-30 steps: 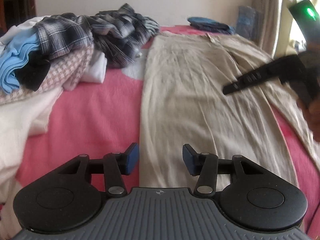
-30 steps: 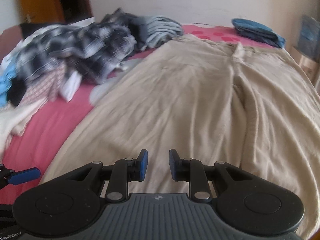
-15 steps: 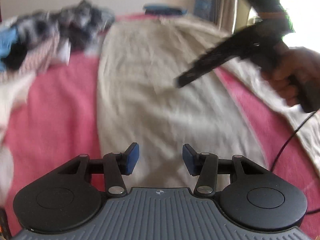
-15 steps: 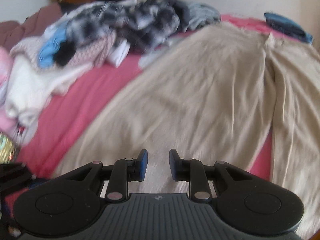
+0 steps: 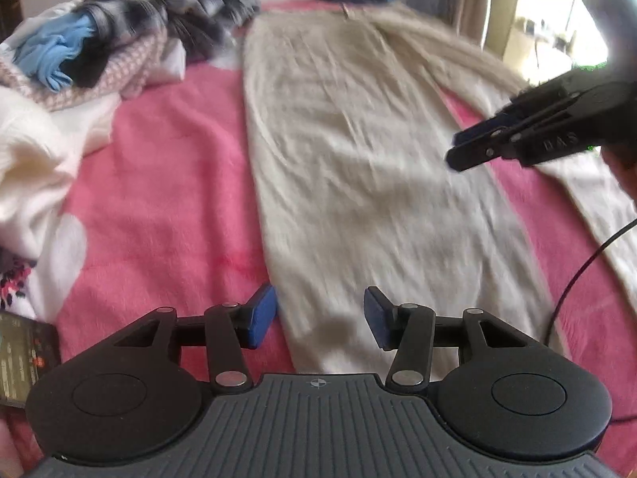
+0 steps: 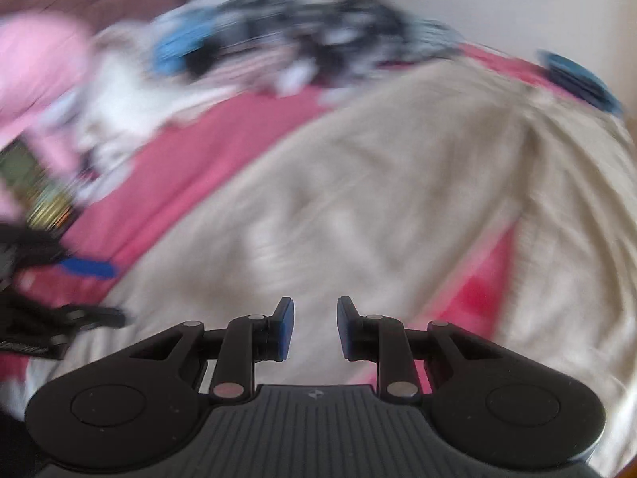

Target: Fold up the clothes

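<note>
Nearby, heaped laundry pile (image 5: 119, 44) left of beige trousers (image 5: 358, 151), pink blanket (image 5: 171, 183)

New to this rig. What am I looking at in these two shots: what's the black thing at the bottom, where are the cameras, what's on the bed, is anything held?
No robot here: a person holds one two-finger tool in each hand, and a fisheye camera on each looks forward along its fingers. The black shape at the bottom of each picture is that tool's own body.

The left wrist view shows the left tool, open, and the right tool seen from the side. The right wrist view shows the right tool open and is motion-blurred.

On the pink blanket lie beige trousers spread flat; beside them is a pile of unfolded clothes. Neither tool holds anything.
</note>
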